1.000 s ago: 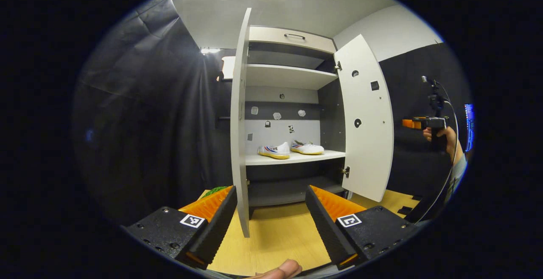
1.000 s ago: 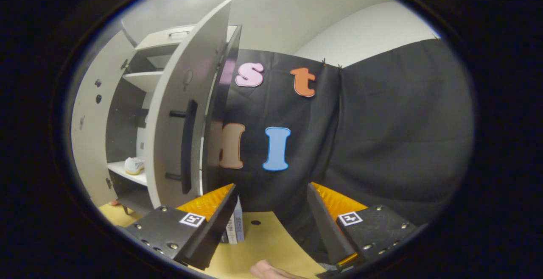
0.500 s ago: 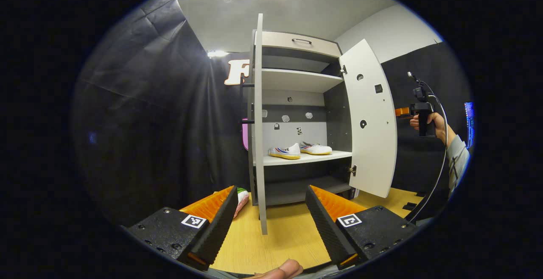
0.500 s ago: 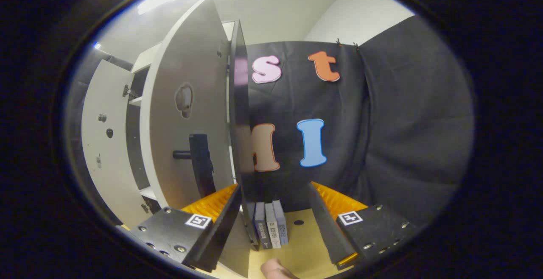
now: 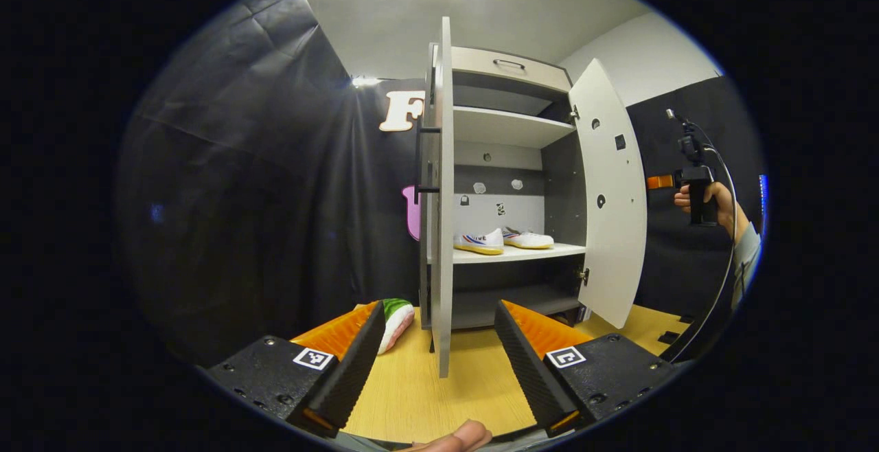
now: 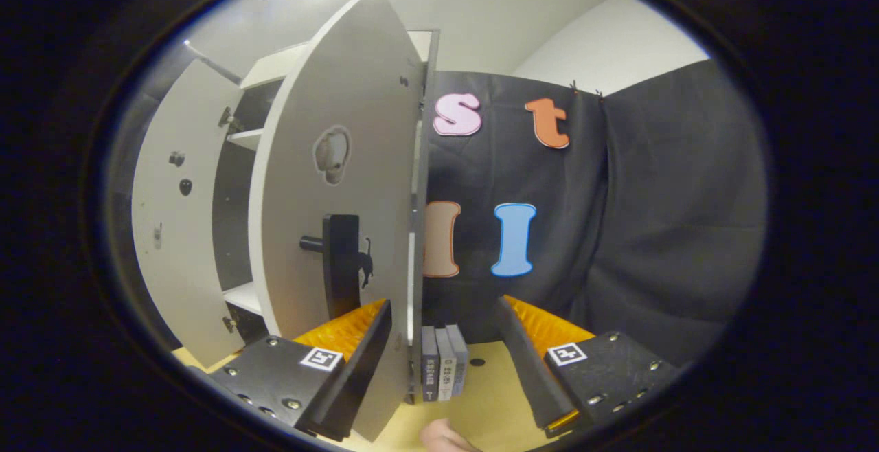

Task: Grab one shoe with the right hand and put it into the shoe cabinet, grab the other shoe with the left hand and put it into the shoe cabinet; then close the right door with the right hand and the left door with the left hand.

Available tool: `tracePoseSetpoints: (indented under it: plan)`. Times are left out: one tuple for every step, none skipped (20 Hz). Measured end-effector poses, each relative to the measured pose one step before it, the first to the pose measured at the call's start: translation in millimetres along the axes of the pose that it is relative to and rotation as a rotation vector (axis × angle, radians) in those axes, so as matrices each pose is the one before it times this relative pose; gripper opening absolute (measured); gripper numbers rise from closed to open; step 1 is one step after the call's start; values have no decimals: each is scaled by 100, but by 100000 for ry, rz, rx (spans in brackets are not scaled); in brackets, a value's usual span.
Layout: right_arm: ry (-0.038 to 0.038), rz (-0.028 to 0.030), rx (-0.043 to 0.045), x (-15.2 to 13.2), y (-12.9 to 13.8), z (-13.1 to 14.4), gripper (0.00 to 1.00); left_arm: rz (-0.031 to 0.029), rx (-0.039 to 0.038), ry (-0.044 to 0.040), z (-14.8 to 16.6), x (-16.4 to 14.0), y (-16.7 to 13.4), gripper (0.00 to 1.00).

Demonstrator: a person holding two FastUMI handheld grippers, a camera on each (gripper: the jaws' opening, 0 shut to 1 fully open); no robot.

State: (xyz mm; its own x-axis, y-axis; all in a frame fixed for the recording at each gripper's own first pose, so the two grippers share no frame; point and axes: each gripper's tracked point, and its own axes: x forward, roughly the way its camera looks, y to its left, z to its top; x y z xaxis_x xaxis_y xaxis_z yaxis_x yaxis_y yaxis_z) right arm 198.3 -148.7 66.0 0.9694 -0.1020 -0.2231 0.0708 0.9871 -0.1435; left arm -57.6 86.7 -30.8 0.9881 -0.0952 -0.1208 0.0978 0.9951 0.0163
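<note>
Right gripper view: right door (image 6: 343, 184) hides shoes.

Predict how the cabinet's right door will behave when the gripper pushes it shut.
The right door is a flat rigid panel, so it should swing, not flex. It hangs on hinges, so a light push probably moves it. Its smooth face may let the right gripper slide; the handle looks surer.

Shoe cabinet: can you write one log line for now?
shoes: on shelf | right door: open | left door: open | right gripper: open, at right door | left gripper: open
</note>
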Motion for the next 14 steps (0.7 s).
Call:
tracePoseSetpoints:
  plan:
    - [-302,-42,-399,4,1030,76,93,695,8,560,-167,320,202,97]
    - [47,-401,555,1,1087,-64,93,784,-219,509,-212,-142,160,97]
    - [-225,4,366,91,1290,12,93,512,-344,590,-125,13,133,96]
    - [-422,493,-59,388,1612,107,93,376,-689,360,-126,168,195,97]
    - [-564,1368,339,213,1684,52,93,186,-817,55,-69,227,304,97]
    - [-811,3468,1256,159,2217,-88,93,281,-918,401,33,394,635,98]
    - [-558,4143,1554,69,2281,-109,89,369,-1051,386,-24,229,407,98]
    - [-99,2417,546,-239,1609,-422,92,521,-977,601,-184,6,254,98]
    - [-336,3,-618,-248,785,-147,95,774,-729,488,-54,54,421,98]
    - [-1008,-180,-1046,-381,322,-10,97,827,-74,-43,55,56,639,98]
    - [-1070,-64,-1014,-508,442,134,97,941,333,-215,124,30,673,98]
    - [-1004,425,-946,-524,401,-41,97,1308,164,-482,93,191,752,98]
    - [-741,1482,-142,-674,430,40,97,1302,66,-520,193,227,711,96]
    - [-221,1093,214,-817,179,-175,98,1077,82,-218,111,258,667,98]
